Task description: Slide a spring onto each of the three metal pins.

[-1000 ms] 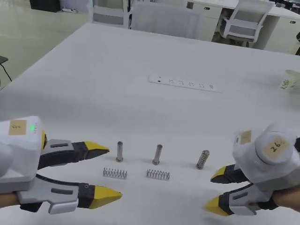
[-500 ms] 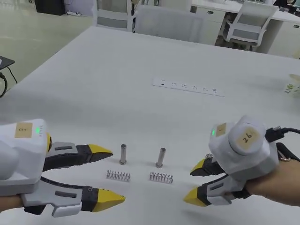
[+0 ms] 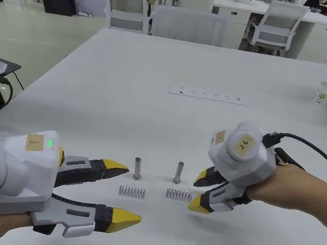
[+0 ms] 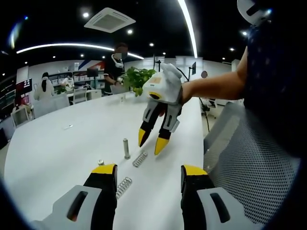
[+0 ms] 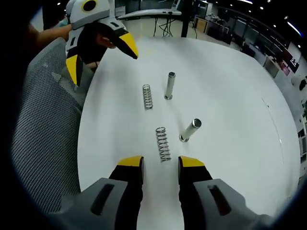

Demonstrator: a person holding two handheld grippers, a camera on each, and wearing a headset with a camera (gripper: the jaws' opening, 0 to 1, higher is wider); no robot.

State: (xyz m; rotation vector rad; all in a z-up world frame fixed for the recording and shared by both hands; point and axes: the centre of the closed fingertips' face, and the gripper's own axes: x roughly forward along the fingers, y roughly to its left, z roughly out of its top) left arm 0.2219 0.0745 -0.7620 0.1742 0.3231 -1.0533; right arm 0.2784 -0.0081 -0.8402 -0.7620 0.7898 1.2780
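Yellow-tipped right gripper (image 3: pixel 195 193) hovers with jaws parted and empty, just short of a loose spring (image 3: pixel 178 194) lying on the white counter (image 3: pixel 153 76); a metal pin (image 3: pixel 178 172) stands upright just beyond it; left gripper (image 3: pixel 132 192) is spread wide, holding nothing; a second spring (image 3: pixel 132 192) and second pin (image 3: pixel 137 168) sit just ahead of its tips.
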